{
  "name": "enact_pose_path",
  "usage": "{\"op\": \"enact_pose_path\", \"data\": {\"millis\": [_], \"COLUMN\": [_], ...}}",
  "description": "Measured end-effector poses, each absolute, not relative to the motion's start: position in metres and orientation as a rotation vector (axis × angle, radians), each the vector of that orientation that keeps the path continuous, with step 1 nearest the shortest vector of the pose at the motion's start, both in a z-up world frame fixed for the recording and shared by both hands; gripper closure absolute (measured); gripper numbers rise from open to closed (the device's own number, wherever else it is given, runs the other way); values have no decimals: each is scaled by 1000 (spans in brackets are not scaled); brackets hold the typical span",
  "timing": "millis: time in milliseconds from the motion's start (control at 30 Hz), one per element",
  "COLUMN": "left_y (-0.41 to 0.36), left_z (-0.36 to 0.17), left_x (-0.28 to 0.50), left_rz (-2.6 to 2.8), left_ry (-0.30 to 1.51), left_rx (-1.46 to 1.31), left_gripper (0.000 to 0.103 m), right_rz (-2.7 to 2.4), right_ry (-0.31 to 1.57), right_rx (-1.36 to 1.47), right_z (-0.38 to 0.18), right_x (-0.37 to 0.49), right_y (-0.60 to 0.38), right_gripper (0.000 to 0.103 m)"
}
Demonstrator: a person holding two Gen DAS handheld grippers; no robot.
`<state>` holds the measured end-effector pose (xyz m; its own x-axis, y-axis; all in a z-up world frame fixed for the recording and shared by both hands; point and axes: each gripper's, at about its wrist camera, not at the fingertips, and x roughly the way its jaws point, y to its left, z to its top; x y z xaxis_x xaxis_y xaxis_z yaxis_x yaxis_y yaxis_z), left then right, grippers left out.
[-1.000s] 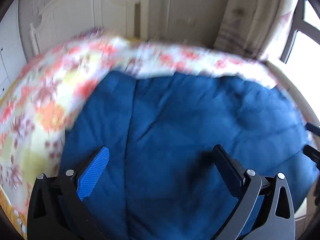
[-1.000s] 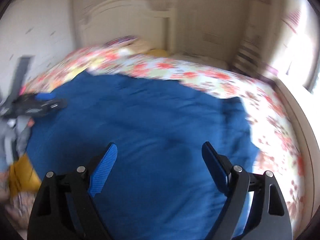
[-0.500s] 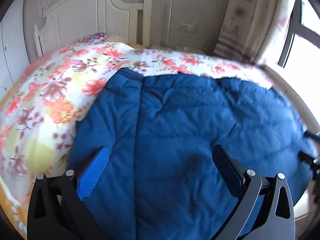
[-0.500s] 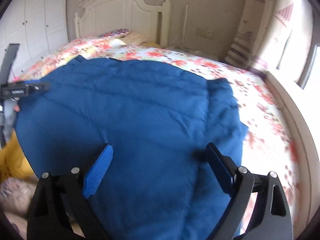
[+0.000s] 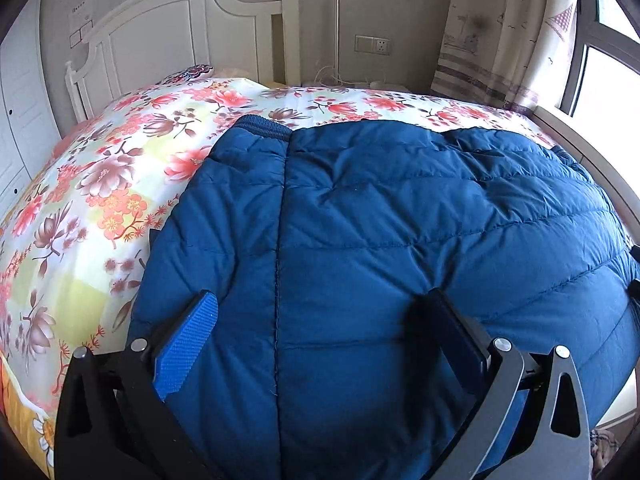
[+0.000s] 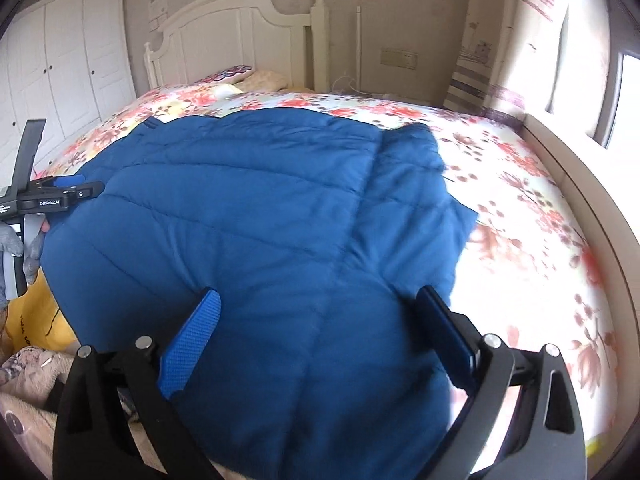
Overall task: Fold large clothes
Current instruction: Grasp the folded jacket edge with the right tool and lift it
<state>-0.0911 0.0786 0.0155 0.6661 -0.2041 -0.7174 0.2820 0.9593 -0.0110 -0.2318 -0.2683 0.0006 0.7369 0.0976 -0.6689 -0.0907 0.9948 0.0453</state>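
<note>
Nearest the right wrist camera, the right gripper (image 6: 318,312) stands with its jaws wide apart; they have just been opening further, and nothing is clamped between them. The blue padded jacket (image 6: 280,216) lies beneath and between the two fingers, but the pads do not press on it.

In the left wrist view, the left gripper (image 5: 320,314) likewise has its jaws spread wide, with no hold on anything. The jacket (image 5: 400,220) fills the space under and between its fingers. A stitched seam runs up the jacket from between the fingers toward a ribbed edge at the far end.

The jacket is spread flat across the bed, quilted surface up, covering most of the near part of the floral bedsheet (image 5: 100,184). In the right wrist view a narrower portion of the jacket extends toward the right side of the bed, and its lower edge hangs over the near edge of the mattress.

At the left edge of the right wrist view, the left gripper (image 6: 52,196) shows from the side, held by a gloved hand (image 6: 24,252), just beside the jacket's left edge. Below it lie a yellow cloth (image 6: 36,320) and a pale patterned fabric (image 6: 28,380).

Further back, a patterned pillow (image 6: 232,73) rests at the head of the bed against the white headboard (image 6: 240,36). White wardrobe doors (image 6: 68,64) stand to the left, a wall socket (image 5: 378,45) and a curtain (image 5: 500,32) to the right, beside a bright window (image 5: 600,80).
</note>
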Motion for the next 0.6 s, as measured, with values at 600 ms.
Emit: {"op": "enact_pose_path", "data": {"millis": [600], "left_y": [78], "left_z": [14], "left_x": [-91], "left_rz": [-272], "left_ry": [795], "left_rx": [108], "left_gripper": [4], "right_rz": [159], "right_ry": [615], "right_rx": [595], "right_z": [-48], "right_x": [-367], "right_y": [-357], "right_gripper": [32]}}
